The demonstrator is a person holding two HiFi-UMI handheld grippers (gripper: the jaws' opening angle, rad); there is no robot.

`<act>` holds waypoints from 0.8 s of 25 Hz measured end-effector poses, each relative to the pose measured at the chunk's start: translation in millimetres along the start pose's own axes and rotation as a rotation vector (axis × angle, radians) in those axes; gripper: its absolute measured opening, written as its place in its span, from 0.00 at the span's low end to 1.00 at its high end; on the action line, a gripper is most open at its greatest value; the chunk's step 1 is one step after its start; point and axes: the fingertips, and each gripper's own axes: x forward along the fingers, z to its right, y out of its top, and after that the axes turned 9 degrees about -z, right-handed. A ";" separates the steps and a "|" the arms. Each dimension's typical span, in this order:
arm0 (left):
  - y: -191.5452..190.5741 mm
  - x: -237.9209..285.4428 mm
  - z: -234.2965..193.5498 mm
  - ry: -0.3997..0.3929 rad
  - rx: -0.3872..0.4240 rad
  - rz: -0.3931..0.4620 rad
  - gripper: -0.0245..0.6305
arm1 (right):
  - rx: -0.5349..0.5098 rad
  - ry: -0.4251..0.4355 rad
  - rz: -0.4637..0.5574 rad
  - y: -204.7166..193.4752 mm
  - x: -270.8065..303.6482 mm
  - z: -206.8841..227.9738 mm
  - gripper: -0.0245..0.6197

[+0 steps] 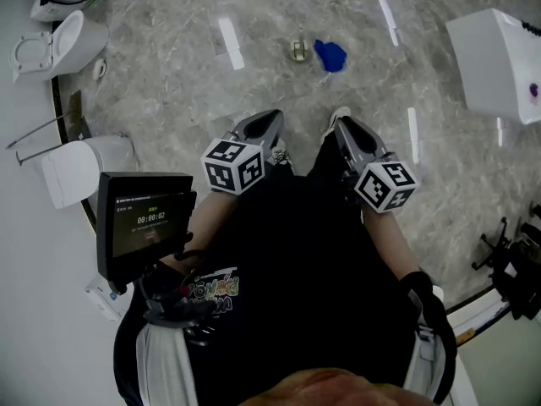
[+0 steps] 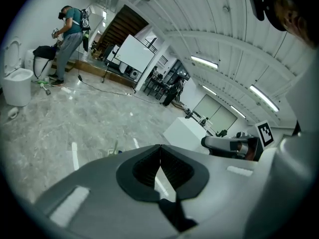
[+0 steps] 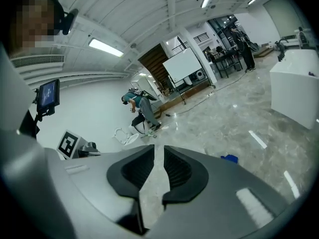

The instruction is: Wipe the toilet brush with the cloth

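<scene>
A blue cloth (image 1: 330, 55) lies crumpled on the grey marble floor ahead of me; the right gripper view shows the cloth (image 3: 230, 158) just past the right jaw. Beside it on the left stands the toilet brush (image 1: 297, 51) in a small round holder; its handle (image 2: 115, 147) peeks over the left gripper's body. My left gripper (image 1: 272, 117) (image 2: 160, 146) is held close to my body, shut, its jaws meeting with nothing between them. My right gripper (image 1: 342, 123) (image 3: 159, 148) is beside it, its jaws a narrow gap apart and empty. Both are well short of the cloth and brush.
Two white toilets (image 1: 63, 45) (image 1: 76, 167) stand along the left wall with a grab rail (image 1: 38, 138). A white cabinet (image 1: 499, 62) is at the right, black stands (image 1: 511, 260) below it. A screen (image 1: 144, 214) hangs at my chest. Another person (image 2: 70, 34) works far off.
</scene>
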 end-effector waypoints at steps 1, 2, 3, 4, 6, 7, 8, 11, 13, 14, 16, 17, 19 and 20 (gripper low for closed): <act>2.7 19.4 -1.7 0.013 0.000 -0.023 0.04 | 0.011 0.010 -0.014 5.0 6.8 17.9 0.14; 6.8 41.9 -3.9 0.030 -0.005 -0.047 0.04 | 0.022 0.023 -0.031 11.3 14.5 38.9 0.15; 11.5 63.5 -6.0 0.048 -0.014 -0.068 0.04 | 0.033 0.039 -0.051 17.3 22.2 59.6 0.15; 15.0 79.5 -7.6 0.066 -0.021 -0.085 0.04 | 0.041 0.053 -0.071 21.3 29.0 75.7 0.15; 15.1 88.3 -10.3 0.096 -0.022 -0.110 0.04 | 0.046 0.075 -0.101 21.8 38.4 86.6 0.15; 13.0 85.0 -11.8 0.108 -0.019 -0.119 0.04 | 0.044 0.084 -0.111 20.6 41.7 84.2 0.15; 11.1 81.1 -13.4 0.118 -0.016 -0.127 0.04 | 0.041 0.094 -0.119 20.6 44.7 80.3 0.16; 16.0 90.2 -16.7 0.120 -0.024 -0.162 0.04 | 0.023 0.136 -0.151 29.7 57.5 84.9 0.19; 26.7 122.1 -22.3 0.102 -0.045 -0.208 0.04 | 0.024 0.161 -0.184 36.9 74.3 117.8 0.19; 31.6 142.7 -29.3 0.106 -0.061 -0.239 0.05 | 0.037 0.172 -0.207 38.1 85.9 142.2 0.19; 39.8 185.8 -50.5 0.143 -0.098 -0.290 0.05 | 0.075 0.184 -0.257 37.6 112.3 199.5 0.20; 43.5 203.5 -61.8 0.167 -0.114 -0.301 0.06 | 0.093 0.179 -0.280 36.5 124.2 227.1 0.20; 50.6 219.0 -77.3 0.205 -0.124 -0.303 0.06 | 0.129 0.147 -0.314 31.8 137.1 265.3 0.21; 56.0 218.6 -81.0 0.215 -0.119 -0.299 0.06 | 0.147 0.127 -0.321 29.7 138.7 275.7 0.21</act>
